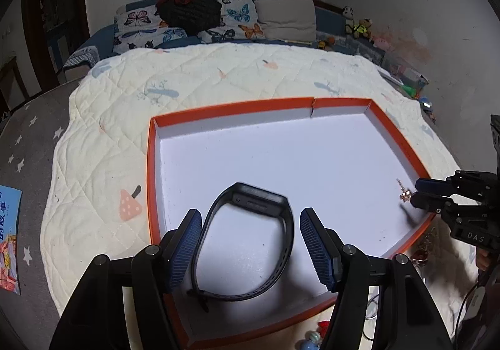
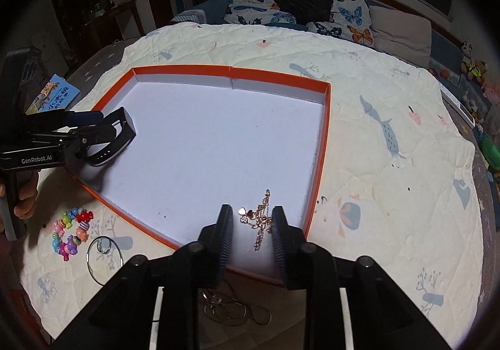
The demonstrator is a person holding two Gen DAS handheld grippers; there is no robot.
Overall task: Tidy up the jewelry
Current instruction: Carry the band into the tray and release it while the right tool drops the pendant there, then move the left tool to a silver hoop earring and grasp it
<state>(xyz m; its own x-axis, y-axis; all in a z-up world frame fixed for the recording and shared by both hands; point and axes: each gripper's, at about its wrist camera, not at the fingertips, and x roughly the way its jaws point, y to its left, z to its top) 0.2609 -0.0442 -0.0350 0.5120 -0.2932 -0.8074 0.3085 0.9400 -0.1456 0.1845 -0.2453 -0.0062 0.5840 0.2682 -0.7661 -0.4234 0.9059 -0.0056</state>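
We list: orange tray (image 1: pixel 152 181) on the bed quilt (image 1: pixel 103 119). Black watch (image 1: pixel 250 244) lies inside, between our left hand-held gripper's (image 1: pixel 250 253) parted jaws, untouched. Gold necklace (image 2: pixel 261 217) lies inside, between our right hand-held gripper's (image 2: pixel 252 233) slightly parted jaws, released.

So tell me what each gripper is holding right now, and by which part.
Nothing is held. The left gripper has its jaws open around the black watch band, which lies in the orange tray. The right gripper is open around the rose-gold necklace.
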